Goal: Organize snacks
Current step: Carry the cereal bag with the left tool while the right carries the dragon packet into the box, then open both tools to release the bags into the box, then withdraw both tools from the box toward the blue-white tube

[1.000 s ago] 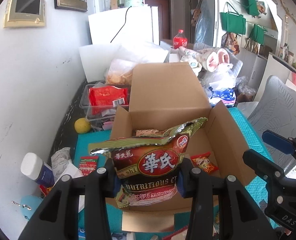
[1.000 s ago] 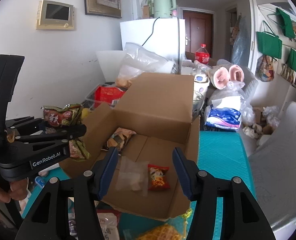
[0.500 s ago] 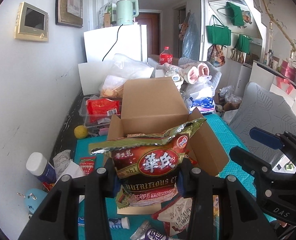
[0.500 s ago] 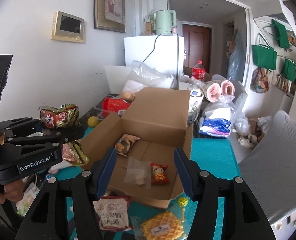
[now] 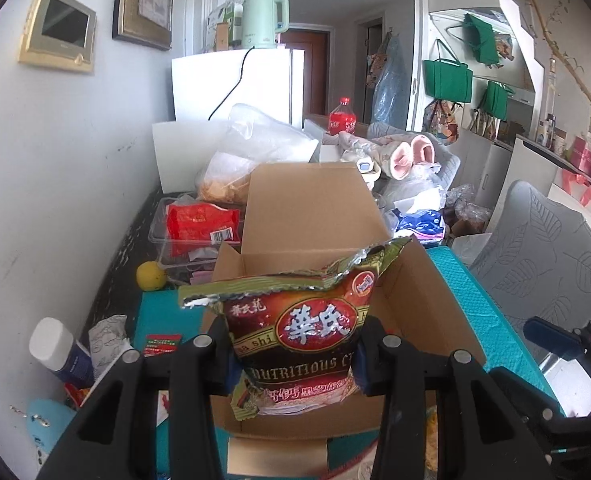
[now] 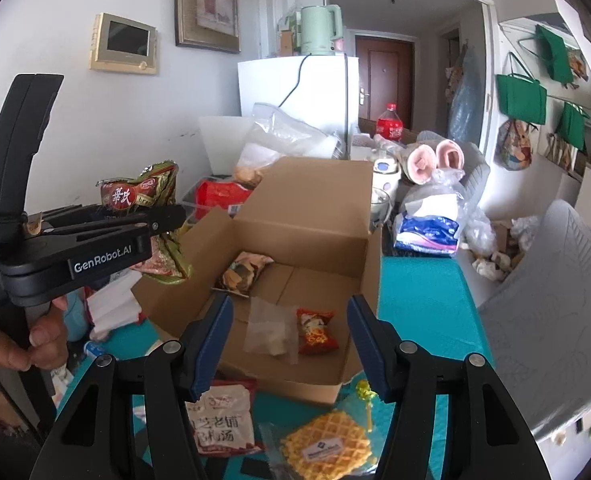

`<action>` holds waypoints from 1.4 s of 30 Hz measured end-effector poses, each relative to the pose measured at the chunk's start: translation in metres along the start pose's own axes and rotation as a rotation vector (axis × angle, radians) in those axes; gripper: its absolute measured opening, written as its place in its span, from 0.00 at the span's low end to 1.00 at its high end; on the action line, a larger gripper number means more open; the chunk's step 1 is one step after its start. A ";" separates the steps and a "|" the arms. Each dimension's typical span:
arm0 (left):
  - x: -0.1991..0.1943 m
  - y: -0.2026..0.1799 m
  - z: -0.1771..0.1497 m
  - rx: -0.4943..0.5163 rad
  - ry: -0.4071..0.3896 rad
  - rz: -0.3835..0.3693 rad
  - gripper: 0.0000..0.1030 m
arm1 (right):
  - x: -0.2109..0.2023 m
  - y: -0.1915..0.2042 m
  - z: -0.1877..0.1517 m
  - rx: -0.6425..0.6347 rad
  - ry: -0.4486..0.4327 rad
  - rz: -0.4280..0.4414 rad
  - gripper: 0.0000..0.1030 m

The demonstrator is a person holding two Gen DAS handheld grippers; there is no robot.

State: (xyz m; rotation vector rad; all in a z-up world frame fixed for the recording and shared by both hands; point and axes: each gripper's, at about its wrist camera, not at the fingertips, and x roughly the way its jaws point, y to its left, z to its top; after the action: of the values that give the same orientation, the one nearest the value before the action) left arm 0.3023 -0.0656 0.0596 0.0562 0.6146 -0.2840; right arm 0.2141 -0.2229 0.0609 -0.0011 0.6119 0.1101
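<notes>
Transfer under way: left tongs [image 5: 293,354] grip bag [image 5: 295,336] beside box [image 6: 315,216]; right tongs [image 6: 287,344] open, empty. Next: lower bag into box.

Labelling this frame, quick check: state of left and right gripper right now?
Left gripper: closed on the red and green snack bag, held up beside the cardboard box.
Right gripper: open, nothing between its fingers.
</notes>
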 end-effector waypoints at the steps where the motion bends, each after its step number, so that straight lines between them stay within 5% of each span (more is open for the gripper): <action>1: 0.007 0.002 0.000 -0.009 0.010 -0.002 0.40 | 0.004 -0.001 0.000 -0.001 0.007 -0.005 0.58; 11: 0.056 0.006 -0.005 -0.014 0.104 -0.064 0.41 | 0.042 -0.009 0.005 -0.007 0.053 -0.005 0.58; 13: 0.060 0.003 -0.006 0.003 0.110 -0.052 0.58 | 0.048 -0.010 0.004 -0.008 0.062 -0.002 0.58; 15: 0.062 0.002 -0.006 0.012 0.110 -0.049 0.93 | 0.052 -0.011 0.003 -0.009 0.069 -0.006 0.58; 16: 0.061 0.001 -0.007 0.011 0.097 -0.052 0.94 | 0.053 -0.012 0.002 -0.008 0.071 -0.007 0.58; 42: -0.044 0.000 -0.005 0.027 -0.036 -0.019 0.94 | -0.011 0.001 0.001 -0.006 -0.020 -0.001 0.58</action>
State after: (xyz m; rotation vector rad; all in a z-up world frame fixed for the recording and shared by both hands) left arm 0.2654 -0.0544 0.0808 0.0715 0.5754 -0.3107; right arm 0.2051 -0.2233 0.0681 -0.0059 0.5916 0.1112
